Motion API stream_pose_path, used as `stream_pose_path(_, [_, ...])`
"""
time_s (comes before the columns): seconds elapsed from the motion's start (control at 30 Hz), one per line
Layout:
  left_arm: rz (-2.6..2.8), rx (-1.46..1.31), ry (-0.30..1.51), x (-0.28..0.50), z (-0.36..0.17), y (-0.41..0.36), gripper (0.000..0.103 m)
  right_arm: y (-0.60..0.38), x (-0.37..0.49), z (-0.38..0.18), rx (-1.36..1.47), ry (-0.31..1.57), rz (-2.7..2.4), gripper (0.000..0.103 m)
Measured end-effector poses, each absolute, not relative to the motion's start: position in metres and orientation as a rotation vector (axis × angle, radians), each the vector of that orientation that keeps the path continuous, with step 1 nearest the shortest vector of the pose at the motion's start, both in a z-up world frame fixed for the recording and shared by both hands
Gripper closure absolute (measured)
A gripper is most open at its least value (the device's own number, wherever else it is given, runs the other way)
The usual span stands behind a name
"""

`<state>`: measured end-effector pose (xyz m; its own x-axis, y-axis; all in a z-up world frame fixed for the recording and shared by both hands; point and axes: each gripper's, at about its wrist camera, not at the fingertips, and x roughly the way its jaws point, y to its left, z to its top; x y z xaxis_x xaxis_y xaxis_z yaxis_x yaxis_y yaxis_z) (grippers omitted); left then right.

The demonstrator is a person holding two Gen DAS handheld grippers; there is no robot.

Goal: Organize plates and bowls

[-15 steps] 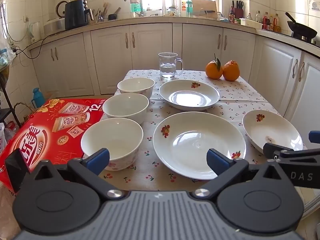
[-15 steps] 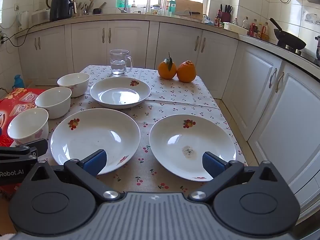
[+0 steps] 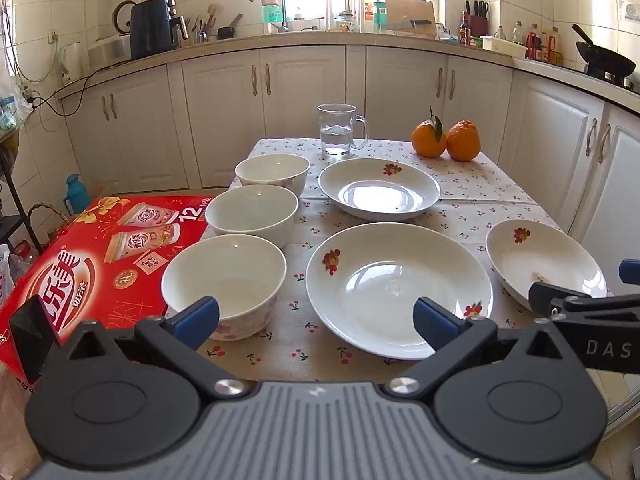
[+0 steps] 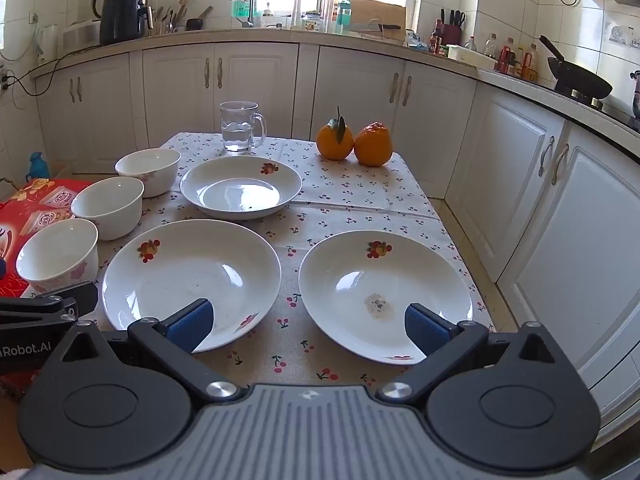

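Both the left gripper (image 3: 316,316) and the right gripper (image 4: 308,322) are hovering wide apart and empty; their bodies are showing "DAS" and "Robot.AI", the red box (image 3: 100,256) "12".

A glass mug (image 3: 339,130) of water and two oranges (image 3: 445,139) sit at the worktop's far end; a red carton (image 3: 96,264) lies beside it.

The red carton (image 3: 100,264) is showing a white "12" beside large Chinese characters. The right gripper (image 3: 600,316) is bearing "DAS"; the left gripper (image 4: 44,312) is bearing "Robot.AI".
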<state>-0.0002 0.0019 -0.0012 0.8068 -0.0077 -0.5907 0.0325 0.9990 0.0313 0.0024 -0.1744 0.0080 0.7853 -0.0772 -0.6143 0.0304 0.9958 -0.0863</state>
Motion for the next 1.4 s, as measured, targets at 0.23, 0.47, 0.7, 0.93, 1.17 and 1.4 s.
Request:
stream_pose_path(0.23, [-0.02,0.044,0.634,0.0018,-0.0015,0.0038,0.001,-0.1748,-0.0017,0.0116,-0.07,0.66,-0.054,0.0])
stream_pose_path(0.47, [-0.016,0.047,0.634,0.0019,-0.0009,0.0009,0.001,-0.1752,-0.0015,0.0122,-0.067,0.661,-0.052,0.0])
stream_pose_path(0.7, [-0.016,0.045,0.634,0.0015,-0.0002,0.0009,0.001,-0.1751,-0.0017,0.0122,-0.067,0.661,-0.052,0.0])
stream_pose_path(0.93, [-0.016,0.045,0.633,0.0014,-0.0003,0.0011,0.001,-0.1753,-0.0018,0.0121,-0.067,0.66,-0.052,0.0])
stream_pose_path(1.17, [-0.015,0.041,0.634,0.0011,0.0001,0.0018,0.001,-0.1753,-0.002,0.012,-0.066,0.659,-0.052,0.0])
stream_pose_path(1.4, [-0.013,0.042,0.633,0.0009,0.0007,0.0022,0.001,-0.1752,-0.0021,0.012,-0.067,0.659,-0.052,0.0])
